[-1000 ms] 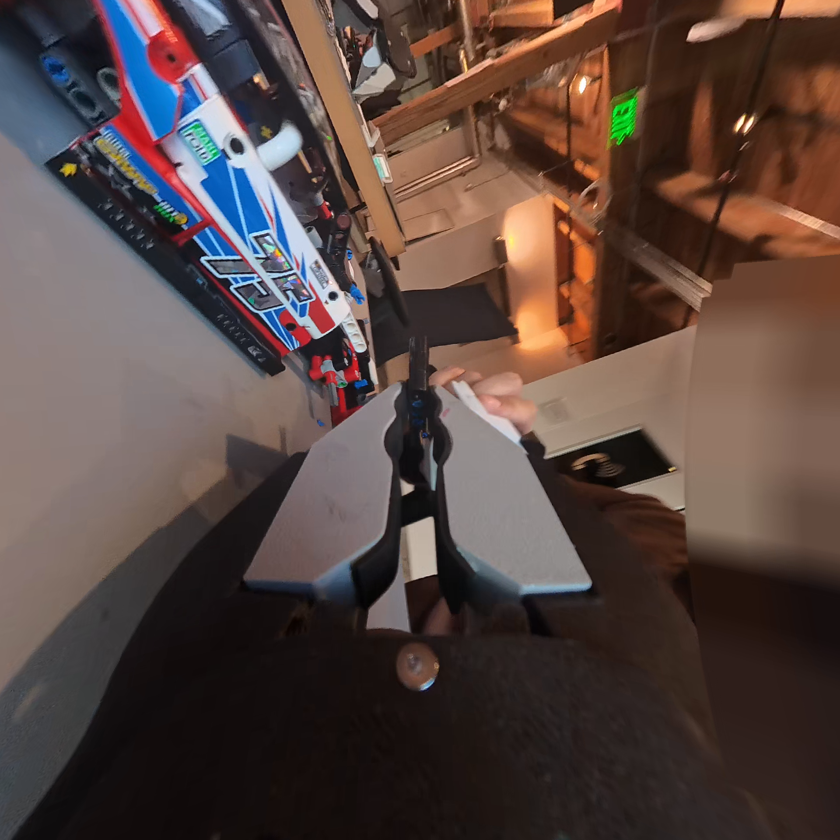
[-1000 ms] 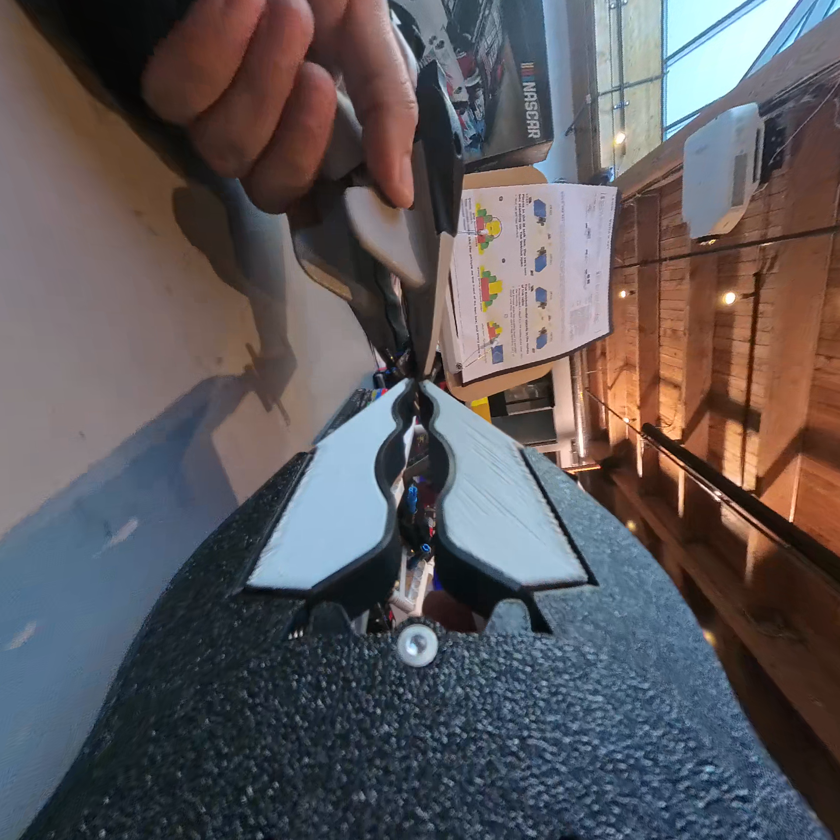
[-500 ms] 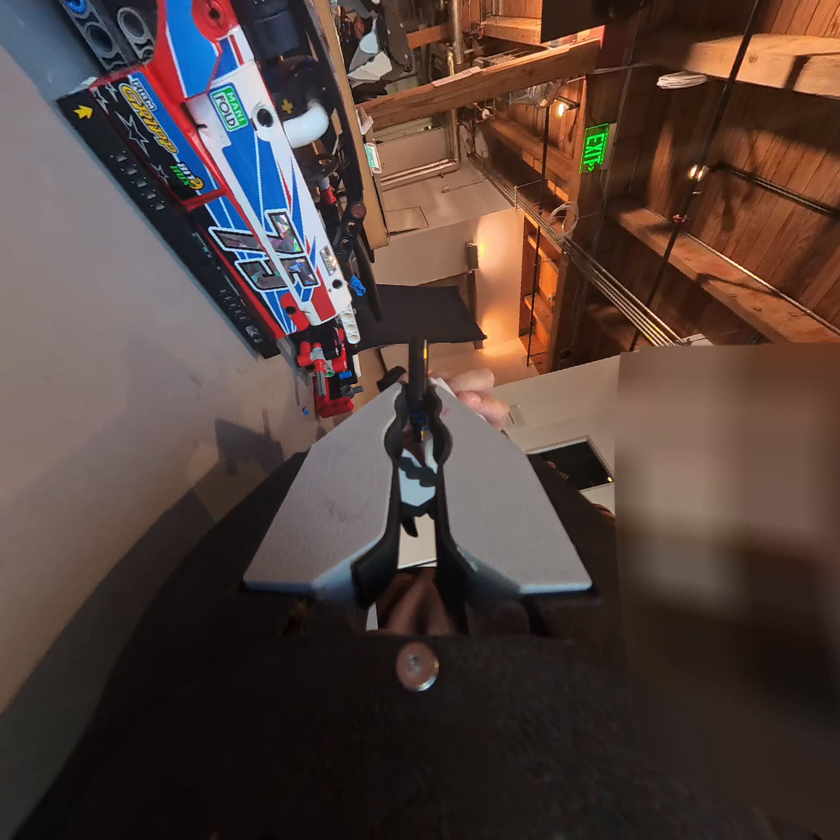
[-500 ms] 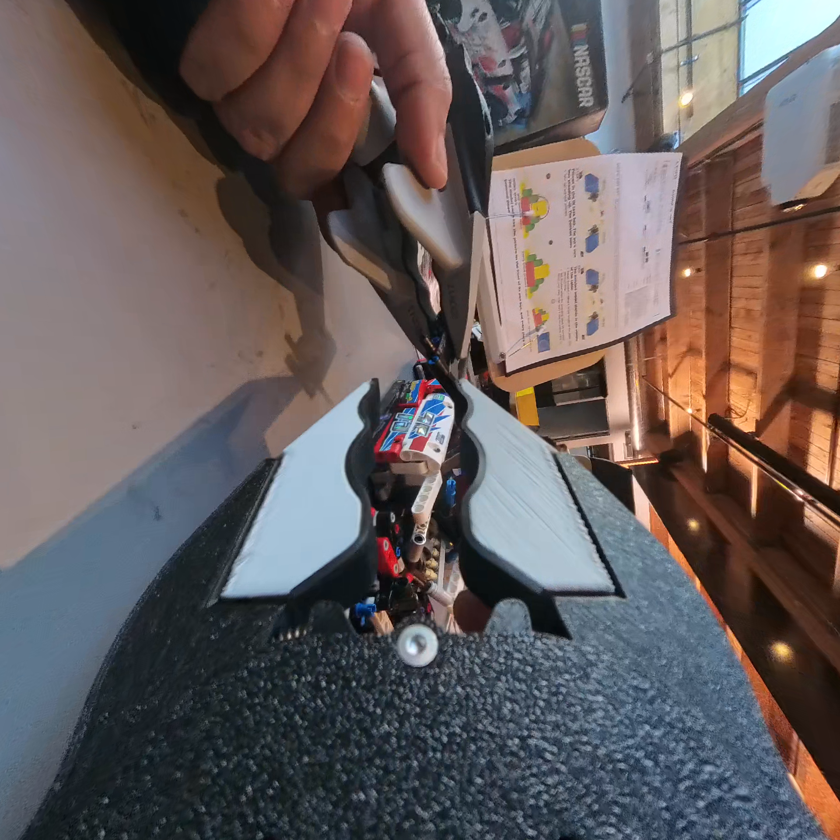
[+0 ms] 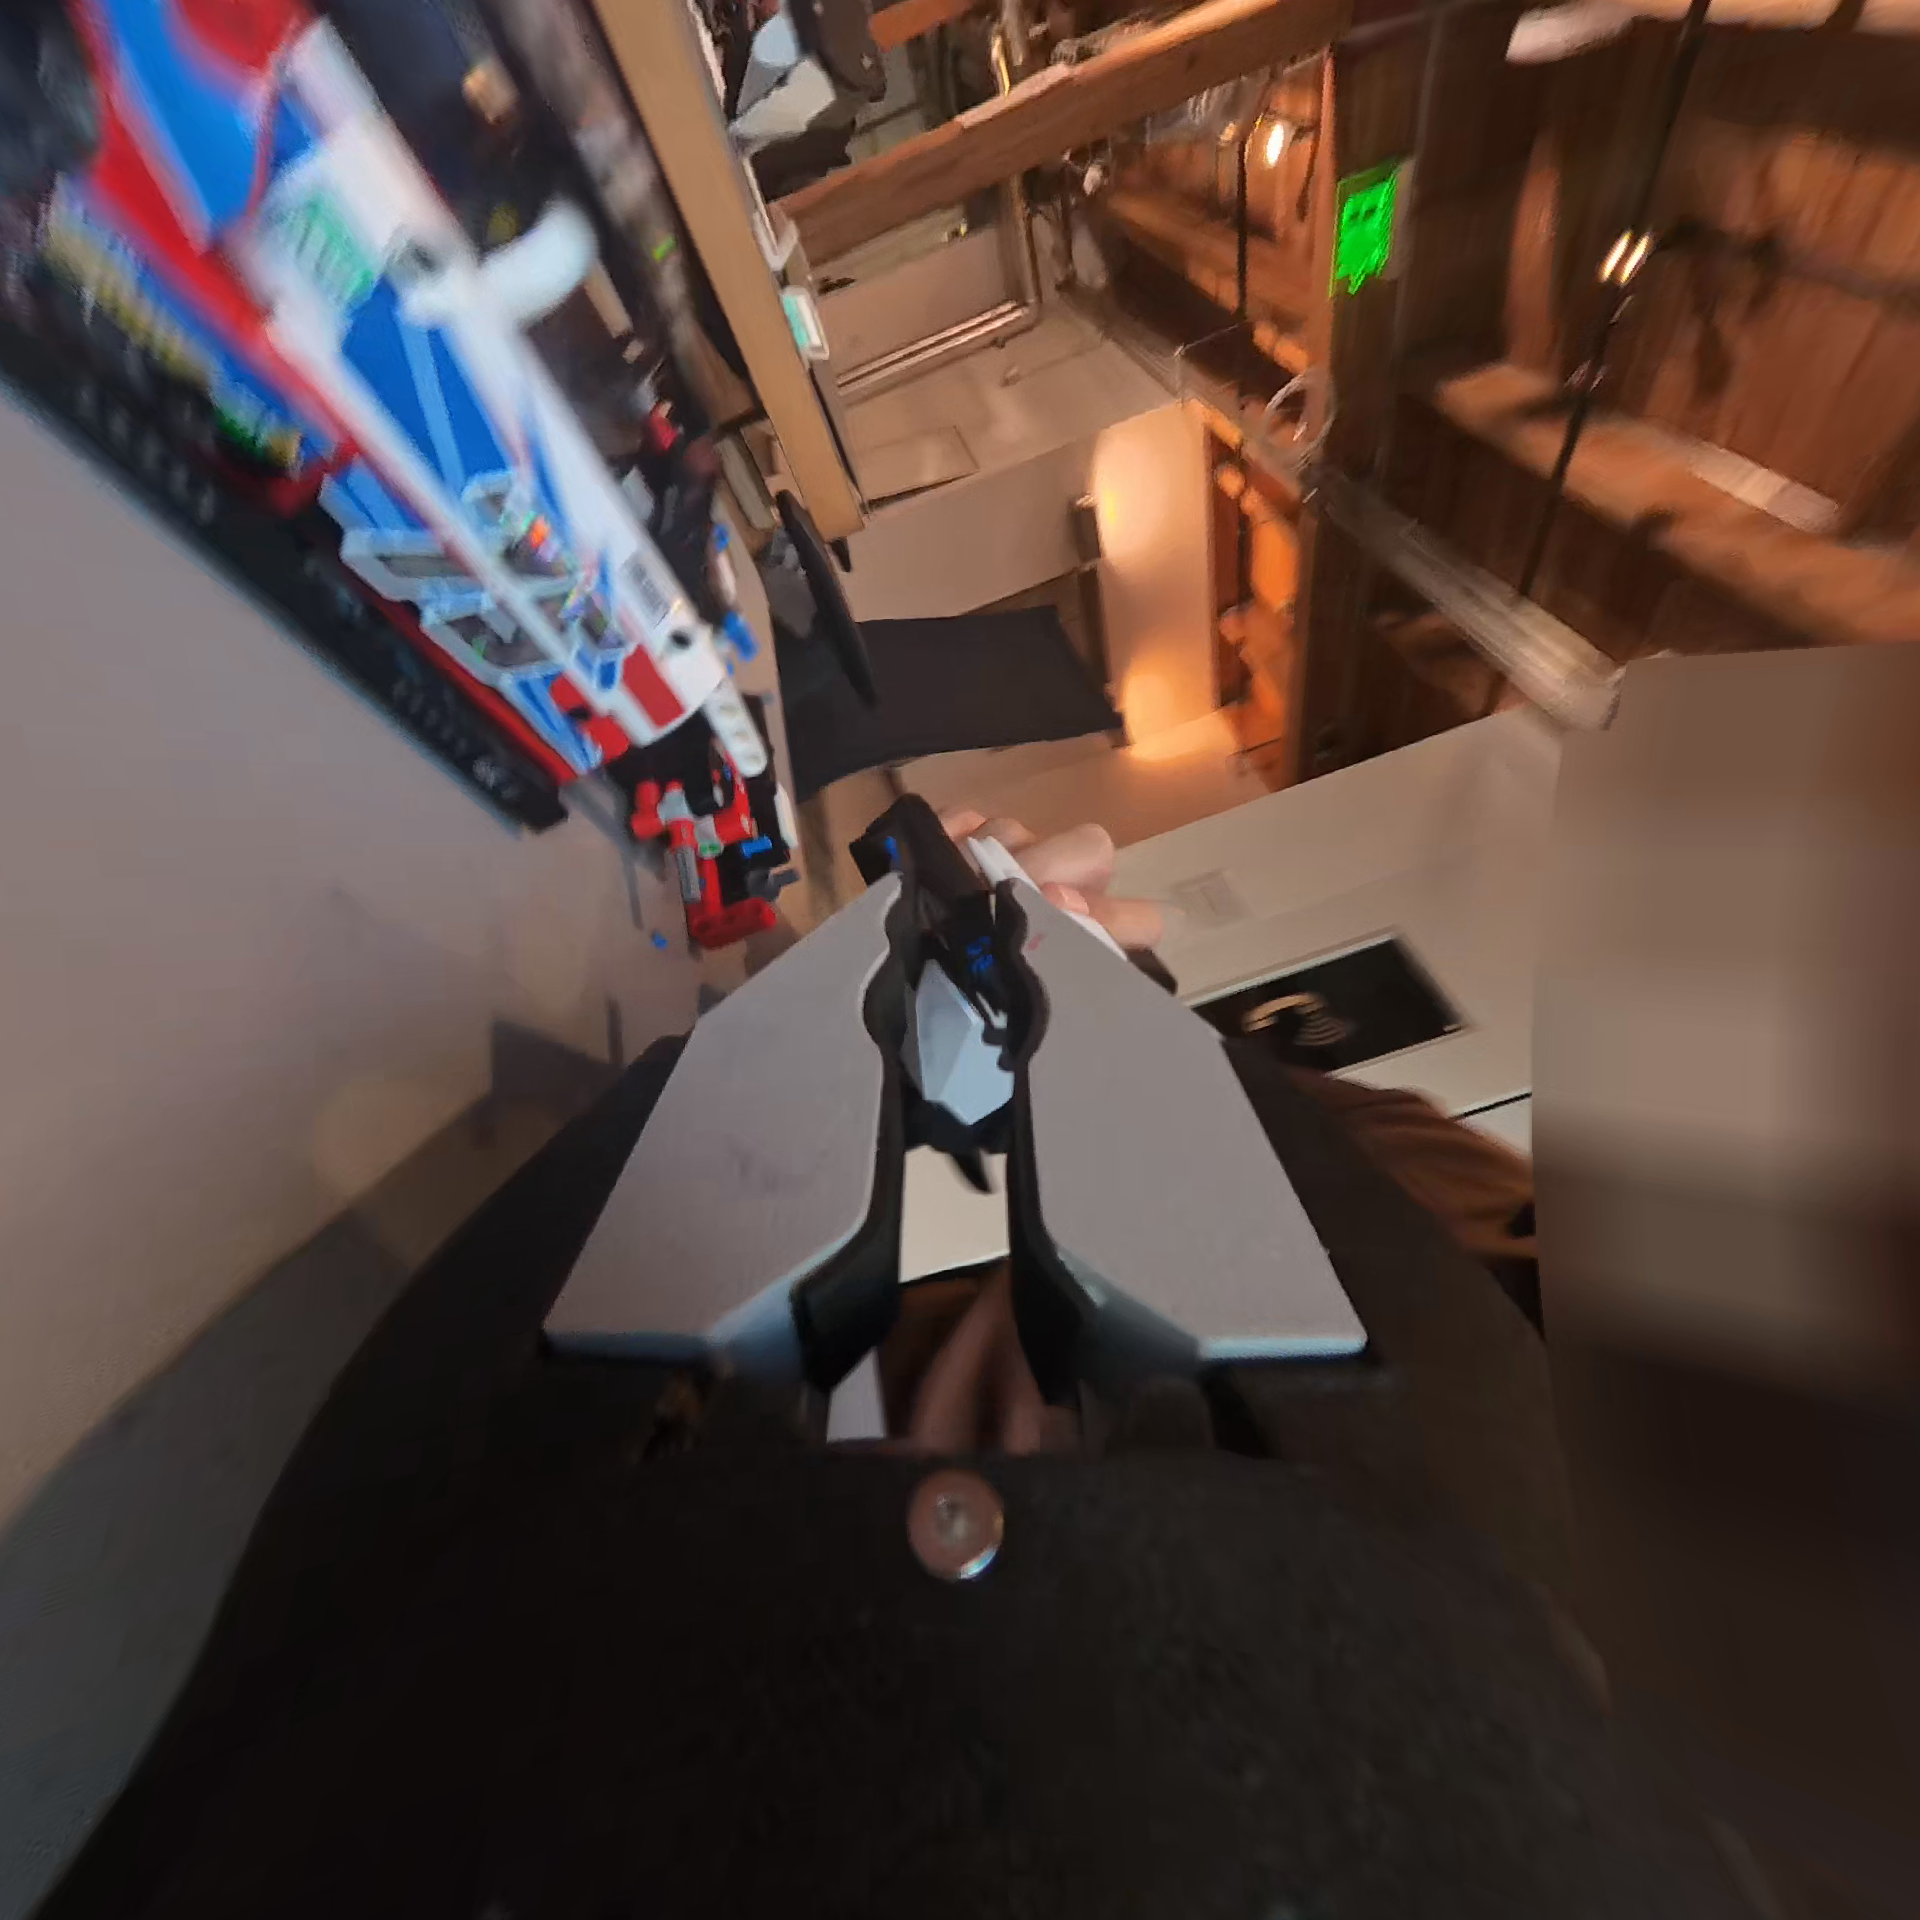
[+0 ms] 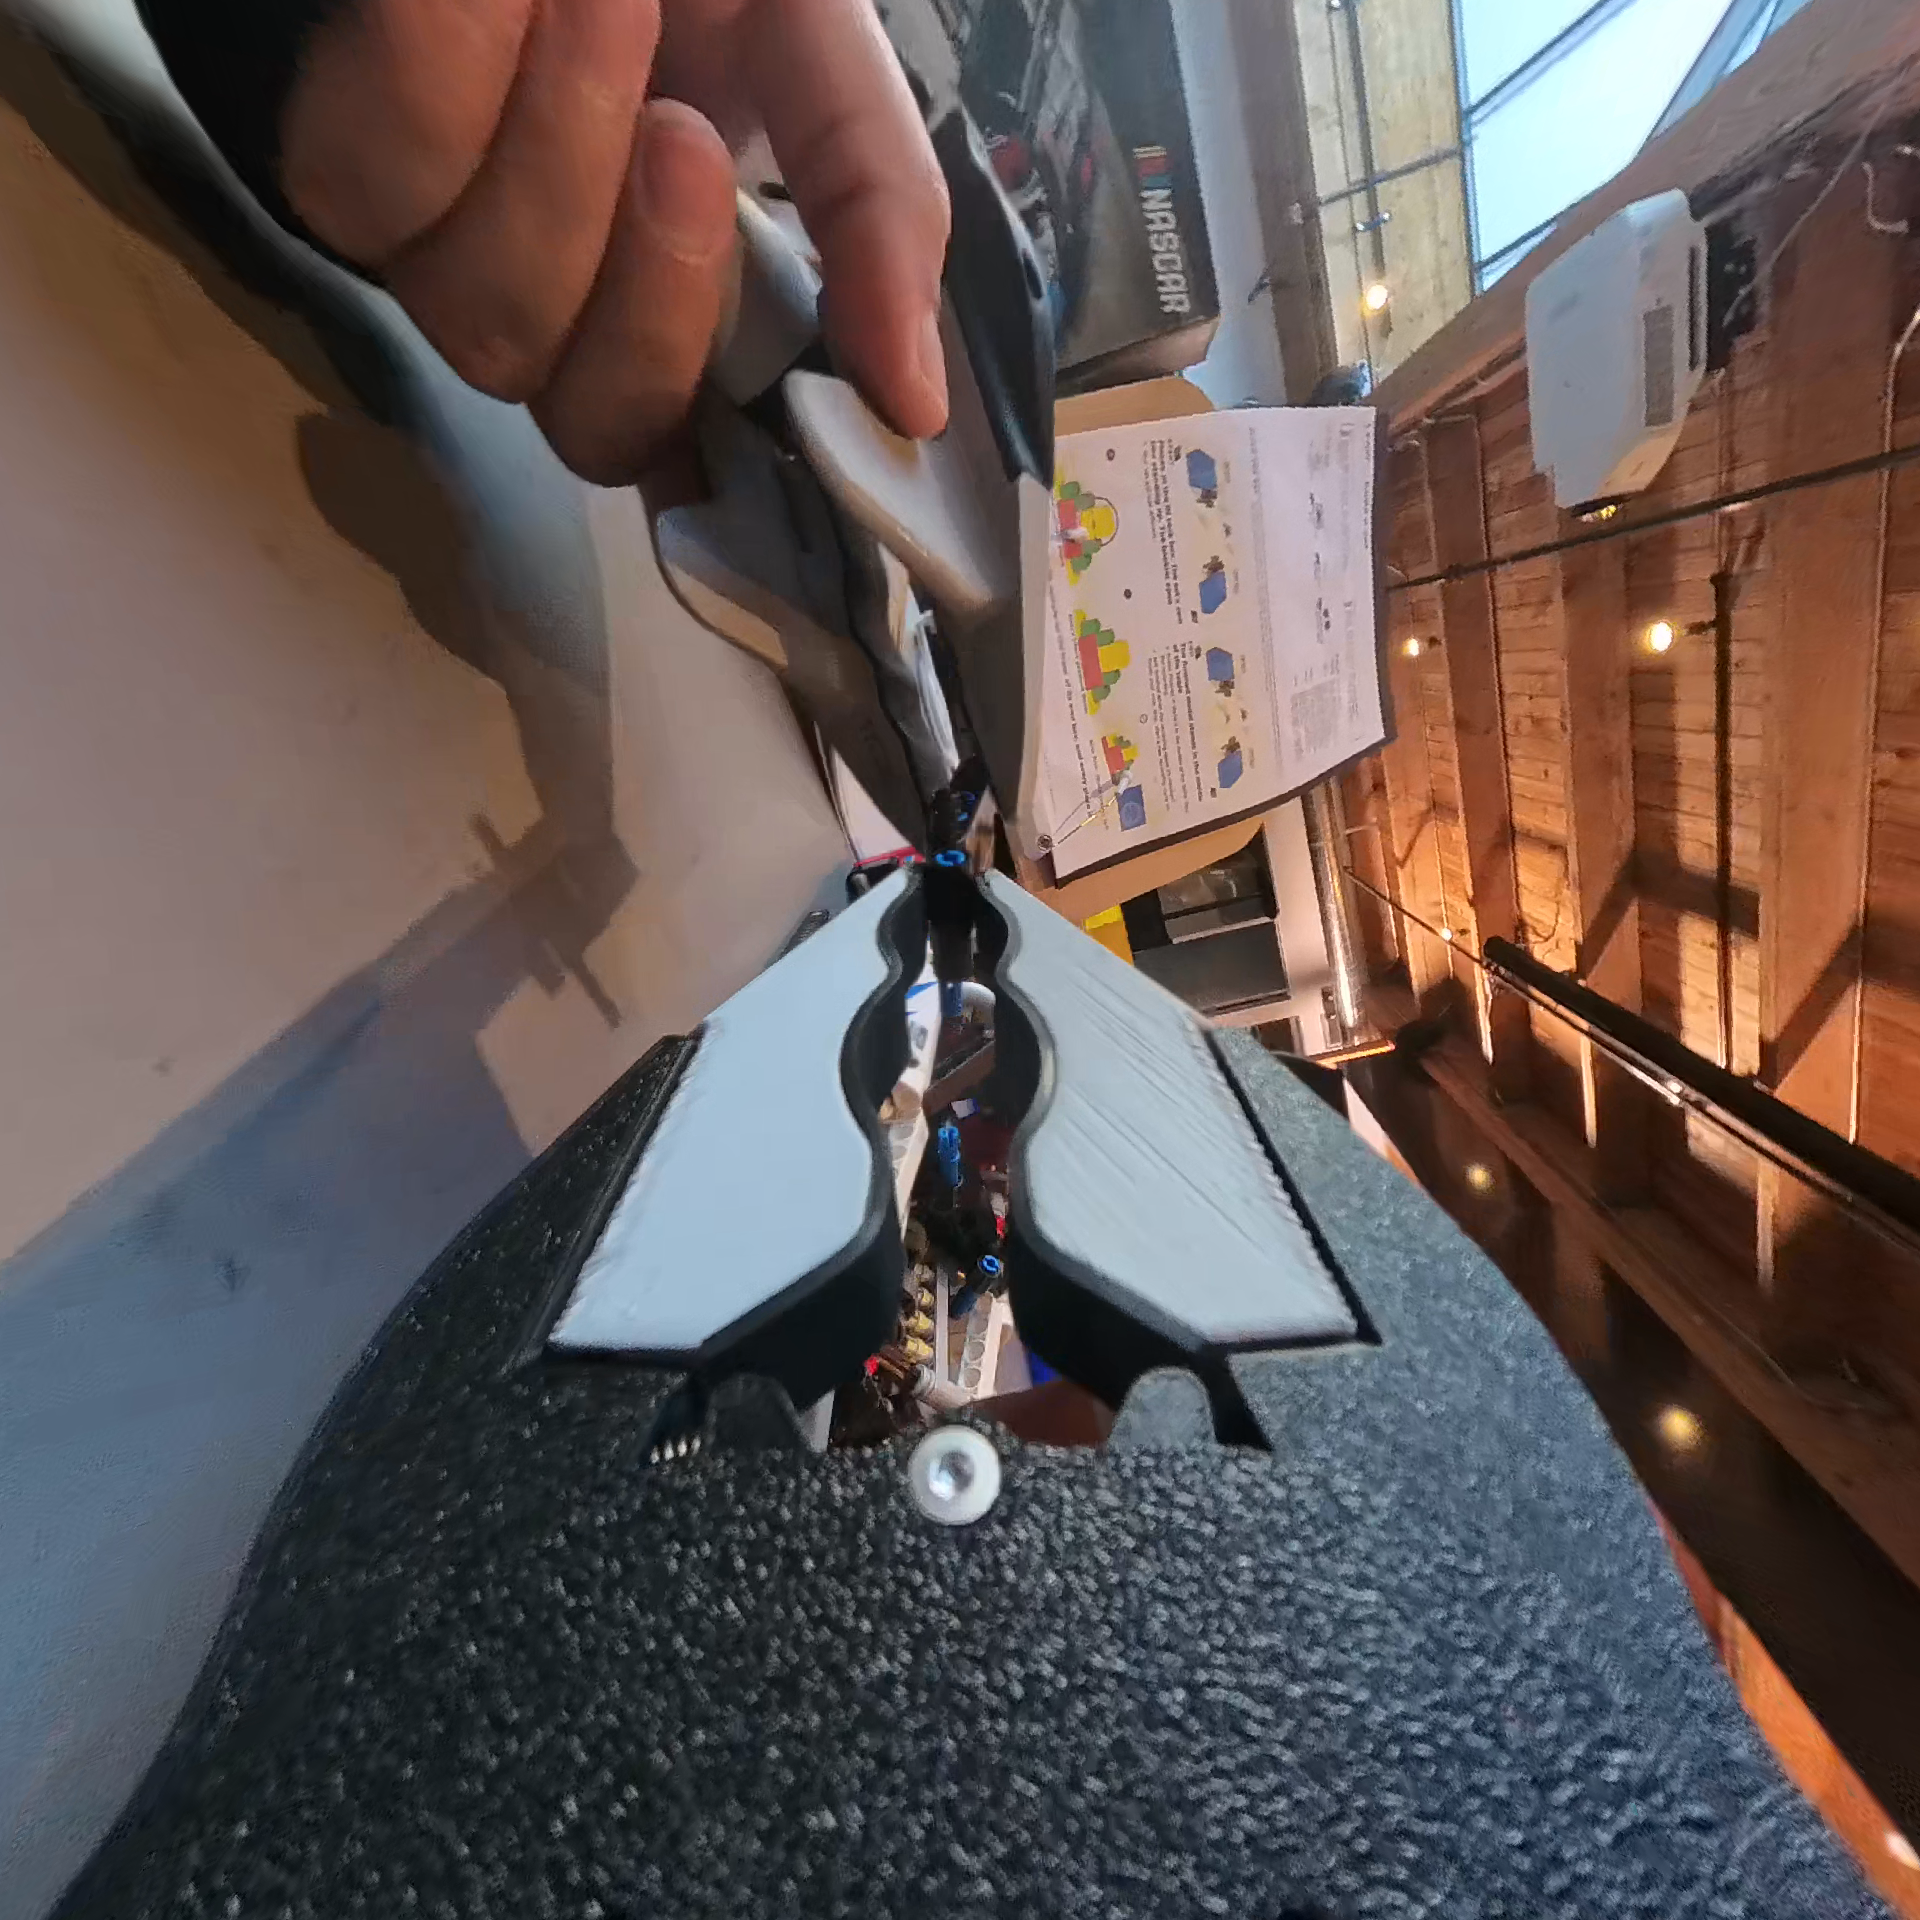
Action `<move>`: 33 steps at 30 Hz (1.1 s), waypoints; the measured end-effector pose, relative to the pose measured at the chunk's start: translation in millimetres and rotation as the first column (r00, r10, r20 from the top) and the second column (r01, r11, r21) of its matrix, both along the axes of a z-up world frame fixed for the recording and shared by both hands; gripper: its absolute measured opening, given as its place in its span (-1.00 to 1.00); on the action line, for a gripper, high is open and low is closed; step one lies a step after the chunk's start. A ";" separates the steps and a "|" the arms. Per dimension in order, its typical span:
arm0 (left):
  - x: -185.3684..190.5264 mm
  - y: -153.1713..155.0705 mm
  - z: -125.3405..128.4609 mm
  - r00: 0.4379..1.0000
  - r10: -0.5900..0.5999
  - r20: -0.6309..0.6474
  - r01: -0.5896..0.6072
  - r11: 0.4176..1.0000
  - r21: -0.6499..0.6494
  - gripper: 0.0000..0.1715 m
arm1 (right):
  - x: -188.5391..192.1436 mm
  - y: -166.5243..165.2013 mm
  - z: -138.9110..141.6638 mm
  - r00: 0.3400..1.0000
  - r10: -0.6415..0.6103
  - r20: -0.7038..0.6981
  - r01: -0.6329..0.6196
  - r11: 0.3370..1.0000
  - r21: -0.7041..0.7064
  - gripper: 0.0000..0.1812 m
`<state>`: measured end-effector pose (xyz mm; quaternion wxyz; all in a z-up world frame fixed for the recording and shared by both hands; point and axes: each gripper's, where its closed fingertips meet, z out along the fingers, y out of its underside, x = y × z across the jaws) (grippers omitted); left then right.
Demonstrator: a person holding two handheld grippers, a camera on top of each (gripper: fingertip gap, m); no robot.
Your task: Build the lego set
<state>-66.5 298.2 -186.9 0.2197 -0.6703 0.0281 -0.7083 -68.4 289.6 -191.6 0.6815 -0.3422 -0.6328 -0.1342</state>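
A thin black lego piece with blue pins (image 6: 947, 905) hangs in the air between both grippers, above the table. My right gripper (image 6: 948, 894) is shut on it, with both pads against its sides. My left gripper (image 6: 971, 810) comes in from above, a hand (image 6: 623, 208) around it. In the left wrist view the piece (image 5: 914, 852) sticks out tilted past the tips of my left gripper (image 5: 951, 899). Those jaws stand a little apart around it, so the left counts as open. A grey finger of the right gripper (image 5: 951, 1039) shows through the gap.
The red, white and blue lego car (image 5: 468, 468) lies on the pale table (image 5: 208, 831), with a small red assembly (image 5: 707, 842) and loose blue pins beside it. A printed instruction sheet (image 6: 1205, 623) and a dark box (image 6: 1091, 187) stand behind. A hand (image 5: 1070, 873) holds the right gripper. My two grippers' fingertips are within a few centimetres of each other.
My right gripper opened wide, then closed on the black piece that the left held. My left jaws have widened, and the piece now sits tilted. The left view swung and is blurred.
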 end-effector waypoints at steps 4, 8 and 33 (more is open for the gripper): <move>-20.3 7.7 16.8 0.984 0.013 -0.178 0.005 0.995 0.100 -0.35 | 4.7 7.7 0.0 0.999 -0.021 -0.028 0.020 0.999 -0.044 -0.91; -91.9 27.4 50.0 0.872 0.182 -0.454 -0.049 0.956 0.289 0.06 | 6.7 8.4 -1.1 0.999 -0.024 -0.023 0.023 0.999 -0.037 -0.91; -327.4 13.1 -81.7 0.079 0.086 -0.993 -0.191 0.979 0.069 0.15 | -3.9 2.4 -14.7 1.000 0.013 0.008 -0.013 0.997 -0.075 -0.91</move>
